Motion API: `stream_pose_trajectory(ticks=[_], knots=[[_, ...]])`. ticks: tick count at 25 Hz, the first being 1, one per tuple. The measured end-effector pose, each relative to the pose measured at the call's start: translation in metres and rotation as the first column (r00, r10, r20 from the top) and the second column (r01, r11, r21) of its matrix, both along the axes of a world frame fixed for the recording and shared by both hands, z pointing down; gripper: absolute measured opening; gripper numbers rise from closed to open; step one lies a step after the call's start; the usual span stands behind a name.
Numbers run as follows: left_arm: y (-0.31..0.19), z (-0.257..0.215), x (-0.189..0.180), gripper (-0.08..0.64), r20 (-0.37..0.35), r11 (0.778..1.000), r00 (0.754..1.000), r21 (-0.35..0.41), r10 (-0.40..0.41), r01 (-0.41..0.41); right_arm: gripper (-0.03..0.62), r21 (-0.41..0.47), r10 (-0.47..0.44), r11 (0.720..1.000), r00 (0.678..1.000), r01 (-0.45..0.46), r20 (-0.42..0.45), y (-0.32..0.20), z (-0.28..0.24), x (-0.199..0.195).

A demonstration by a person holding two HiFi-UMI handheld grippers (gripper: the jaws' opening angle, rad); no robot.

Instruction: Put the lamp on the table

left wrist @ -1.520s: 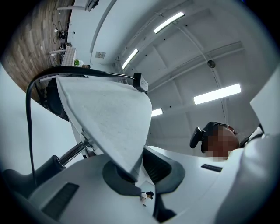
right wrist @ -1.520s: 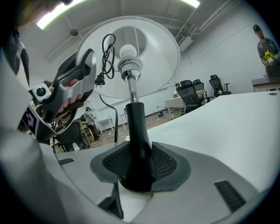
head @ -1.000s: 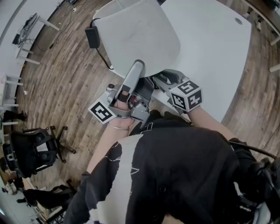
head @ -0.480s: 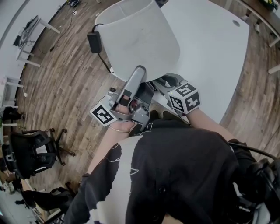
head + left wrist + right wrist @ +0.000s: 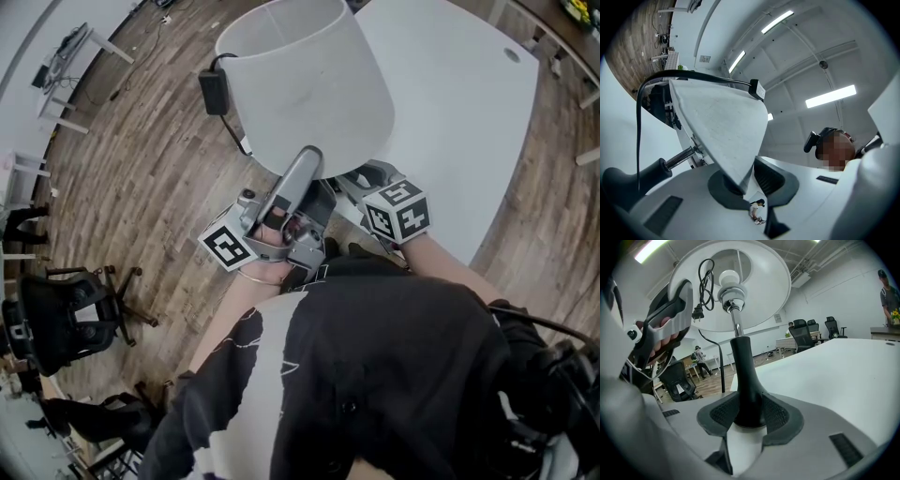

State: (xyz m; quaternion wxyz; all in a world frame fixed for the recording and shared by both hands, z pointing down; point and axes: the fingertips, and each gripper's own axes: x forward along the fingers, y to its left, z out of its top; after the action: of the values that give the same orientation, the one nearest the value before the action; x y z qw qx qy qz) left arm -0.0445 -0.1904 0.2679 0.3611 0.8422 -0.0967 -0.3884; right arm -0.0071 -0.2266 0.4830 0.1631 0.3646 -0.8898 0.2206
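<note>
Closest in, the right gripper [image 5: 749, 414] has its jaws clamped on the black stem [image 5: 742, 371] of the lamp [image 5: 309, 89], low down near the foot. The left gripper [image 5: 750, 183] sits right beside it, tipped upward, with the bottom rim of the shade [image 5: 722, 126] between its jaws. Those jaws have just been opening, and there looks to be a sliver of gap on one side, so I'd call the shade let go.

The lamp stands upright at the near left edge of the surface [image 5: 469, 103], with the shade partly out over the floor [image 5: 141, 187]. Honestly can't tell if the foot is down on the surface yet, since the jaws block it.

What worries me is that with the shade freed, one low grip carries a top-heavy lamp, so it could lean or swivel. Further out, the cord [image 5: 705, 280] is bundled by the bulb socket and the power brick [image 5: 214, 92] hangs outside the shade on the floor side. If that swings or snags, it could tug the lamp off the edge.
</note>
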Motion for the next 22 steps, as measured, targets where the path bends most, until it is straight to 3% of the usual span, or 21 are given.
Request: stream_pose_trajectory(ticks=[22], knots=[[0.0105,0.0054,-0.0039,0.044,0.019,1.0,1.0,-0.01,-0.009,0.009,0.16,0.005,0.004,1.0,0.999,-0.003,-0.049,0.0049,0.0032,-0.0024]])
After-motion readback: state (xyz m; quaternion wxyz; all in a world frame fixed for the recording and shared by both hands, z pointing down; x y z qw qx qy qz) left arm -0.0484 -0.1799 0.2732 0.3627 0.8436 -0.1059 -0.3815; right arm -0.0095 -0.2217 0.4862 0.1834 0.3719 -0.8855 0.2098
